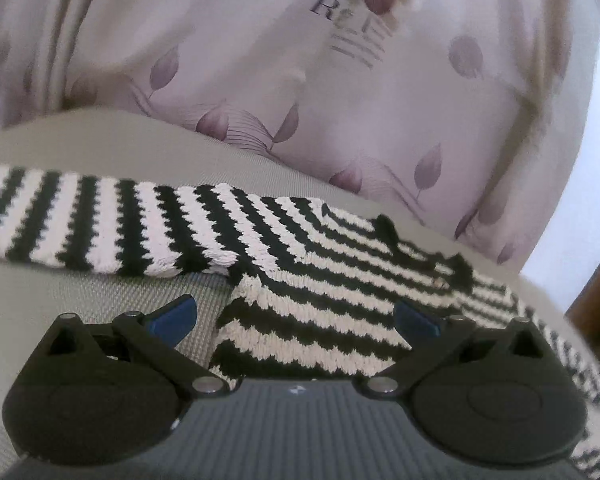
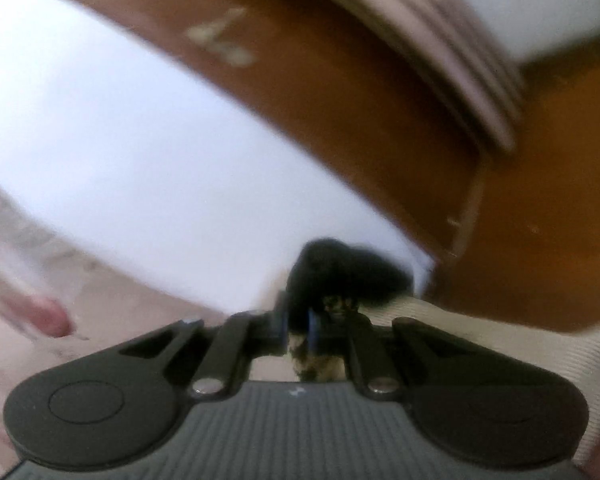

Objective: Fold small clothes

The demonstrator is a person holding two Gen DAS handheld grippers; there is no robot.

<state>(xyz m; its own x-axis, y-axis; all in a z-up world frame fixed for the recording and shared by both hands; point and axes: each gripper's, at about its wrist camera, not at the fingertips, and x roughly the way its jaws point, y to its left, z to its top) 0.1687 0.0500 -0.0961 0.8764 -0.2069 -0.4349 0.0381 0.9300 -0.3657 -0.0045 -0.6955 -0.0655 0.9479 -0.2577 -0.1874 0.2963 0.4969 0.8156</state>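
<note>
A small black-and-white striped knitted sweater [image 1: 320, 280] lies flat on the grey-beige surface [image 1: 60, 300], one sleeve [image 1: 80, 220] stretched out to the left. My left gripper [image 1: 296, 318] is open, low over the sweater's near hem, its blue-tipped fingers [image 1: 176, 316] either side of the body's left corner. My right gripper [image 2: 300, 330] is shut on a bunch of the sweater's black edge [image 2: 340, 272], which sticks up past the fingertips. The right view is blurred.
A pale cover with purple leaves [image 1: 300, 80] lies behind the sweater. Brown wooden furniture [image 2: 380, 120] and a white wall [image 2: 120, 140] fill the right wrist view. A wooden post [image 1: 596, 312] stands at the right edge.
</note>
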